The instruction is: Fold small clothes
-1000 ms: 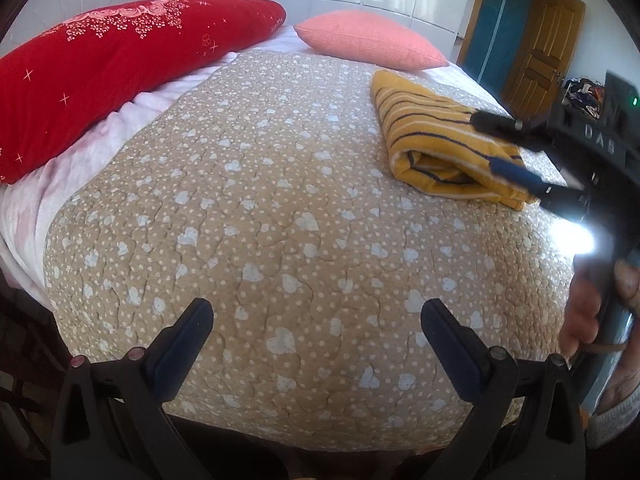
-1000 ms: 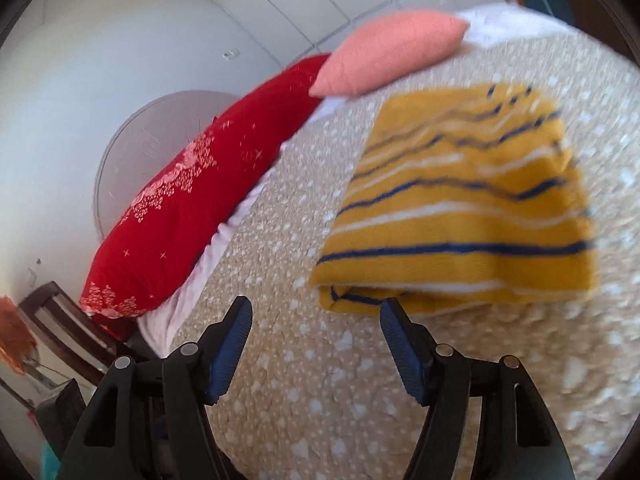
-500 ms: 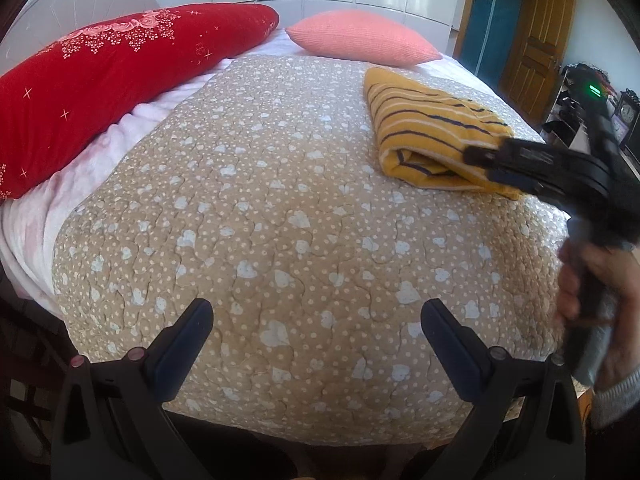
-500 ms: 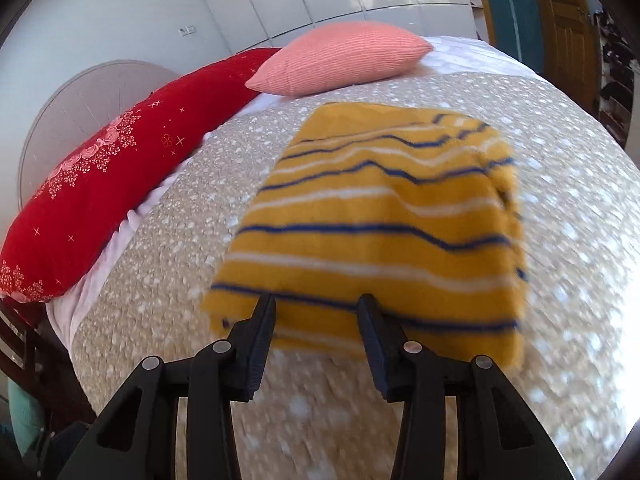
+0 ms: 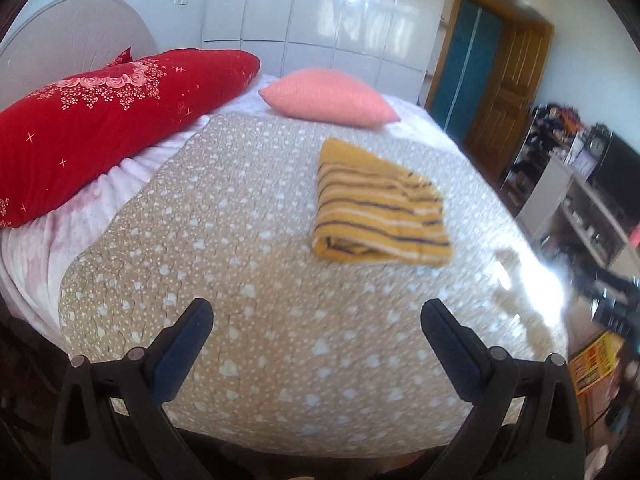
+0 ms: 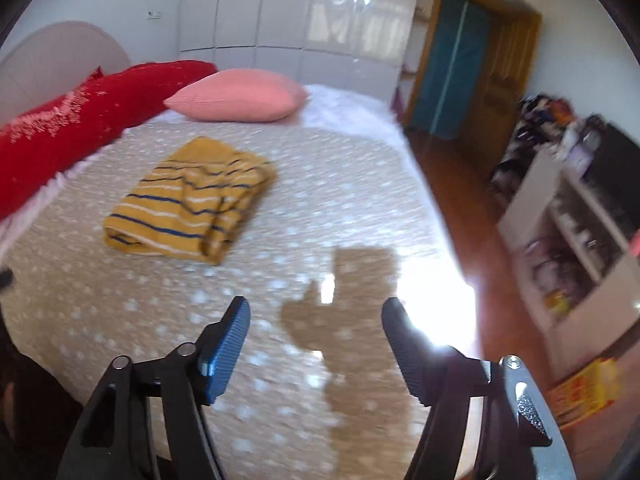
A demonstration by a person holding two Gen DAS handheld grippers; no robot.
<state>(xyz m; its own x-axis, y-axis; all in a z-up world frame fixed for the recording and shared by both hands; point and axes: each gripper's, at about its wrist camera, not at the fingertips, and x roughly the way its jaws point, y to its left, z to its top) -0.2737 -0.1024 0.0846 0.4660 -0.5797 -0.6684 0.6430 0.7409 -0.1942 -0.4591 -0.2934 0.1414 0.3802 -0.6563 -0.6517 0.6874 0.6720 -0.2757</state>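
Your left gripper point(image 5: 316, 322) is spread wide, nothing between its fingers, hanging over the near edge of the bed point(image 5: 248, 264). Your right gripper point(image 6: 316, 320) is also apart and holding nothing, over the near right part of the bed point(image 6: 328, 184), with its shadow falling on the quilt just ahead of it.

The folded shirt point(image 5: 380, 216), mustard yellow with dark blue and white stripes, lies flat on the beige heart-print quilt point(image 5: 224, 216), right of centre in the left view. In the right view the folded shirt point(image 6: 188, 208) sits left of centre, well apart from both of your grippers. Its folded edge faces you, layers stacked. Neither gripper touches it.

Behind it, a pink pillow point(image 5: 330, 96) rests at the far end of the bed, near the shirt but not touching. A long red pillow point(image 5: 108, 120) with floral print runs along the left side, on the white sheet beside the quilt. The same two show in the right view: pink pillow point(image 6: 240, 96), red pillow point(image 6: 80, 120).

A bright sun patch washes out the quilt's near right corner. Right of the bed: wooden floor point(image 6: 452, 184), a white shelf unit point(image 6: 580, 232) with clutter, and a wooden door point(image 5: 508, 80). The right edge of both views is motion-blurred, so you can't make out detail there.
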